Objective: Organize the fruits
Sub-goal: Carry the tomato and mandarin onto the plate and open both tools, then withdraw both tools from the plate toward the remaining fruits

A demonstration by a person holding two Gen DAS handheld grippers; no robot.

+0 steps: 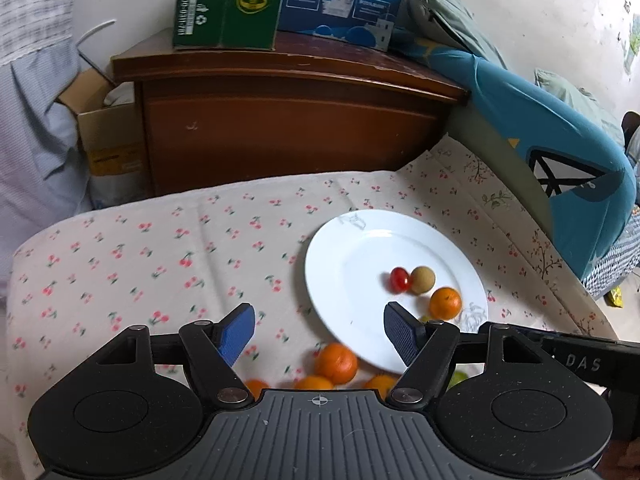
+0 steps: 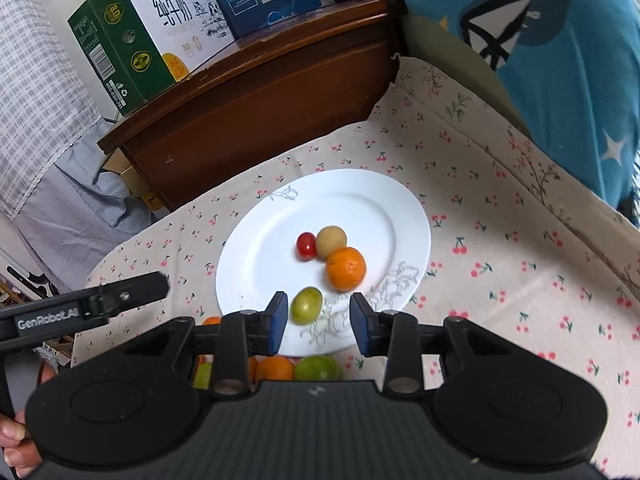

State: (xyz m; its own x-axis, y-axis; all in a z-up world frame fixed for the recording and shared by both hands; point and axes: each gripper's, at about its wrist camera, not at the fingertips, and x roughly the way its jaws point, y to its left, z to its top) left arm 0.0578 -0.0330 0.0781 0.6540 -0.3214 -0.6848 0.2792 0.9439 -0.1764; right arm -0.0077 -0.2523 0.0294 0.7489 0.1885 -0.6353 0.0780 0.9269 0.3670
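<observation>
Hovering apart, left tool (image 1: 319, 330) empty, right tool (image 2: 319, 322) empty, green fruit (image 2: 306, 305) just ahead

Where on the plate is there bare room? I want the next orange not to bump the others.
The plate is bare on its left half and far rim. The middle-right is crowded: cherry tomato, tan fruit and orange sit clustered, with the green fruit near the front rim.
</observation>
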